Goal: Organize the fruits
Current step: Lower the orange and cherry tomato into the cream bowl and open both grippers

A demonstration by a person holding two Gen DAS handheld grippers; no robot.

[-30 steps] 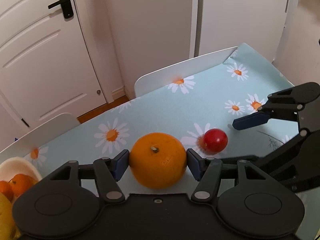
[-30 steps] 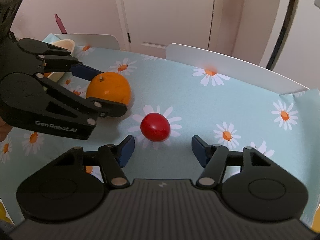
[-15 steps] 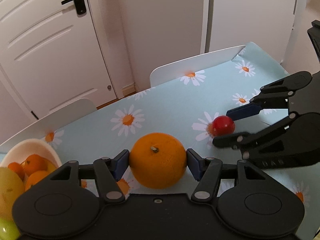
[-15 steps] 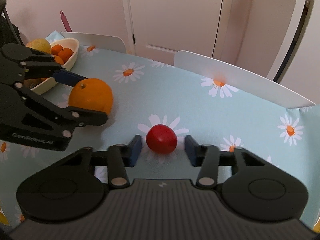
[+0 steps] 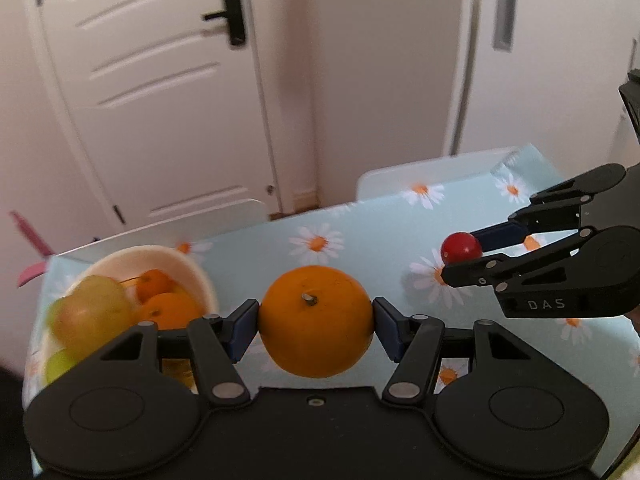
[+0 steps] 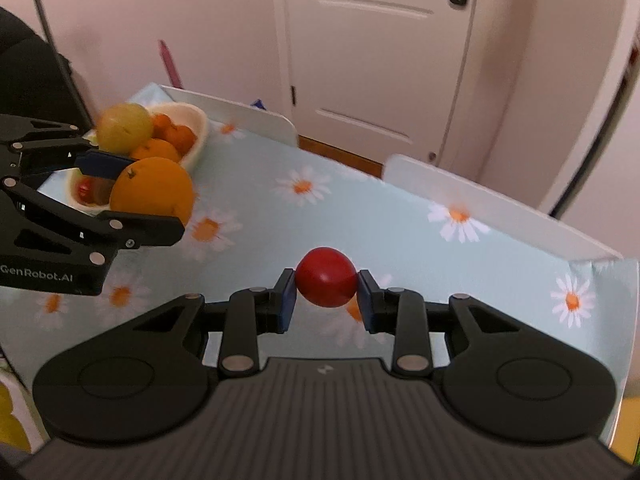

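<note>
My left gripper (image 5: 316,322) is shut on a large orange (image 5: 316,320) and holds it above the table, just right of a cream fruit bowl (image 5: 192,270). The bowl holds small oranges and green-yellow fruit. In the right wrist view the orange (image 6: 152,190) hangs in front of the bowl (image 6: 198,136). My right gripper (image 6: 326,298) is shut on a small red tomato (image 6: 326,276), lifted off the daisy tablecloth (image 6: 360,216). The tomato also shows in the left wrist view (image 5: 460,247), held to the right.
White chair backs (image 6: 500,204) stand along the table's far edge, with white doors (image 5: 160,100) behind them. A pink object (image 6: 170,64) leans by the wall near the bowl. The tablecloth's right edge (image 6: 628,320) drops off close to my right gripper.
My right gripper closed on the tomato and lifted it. My left gripper carried the orange left, up to the bowl.
</note>
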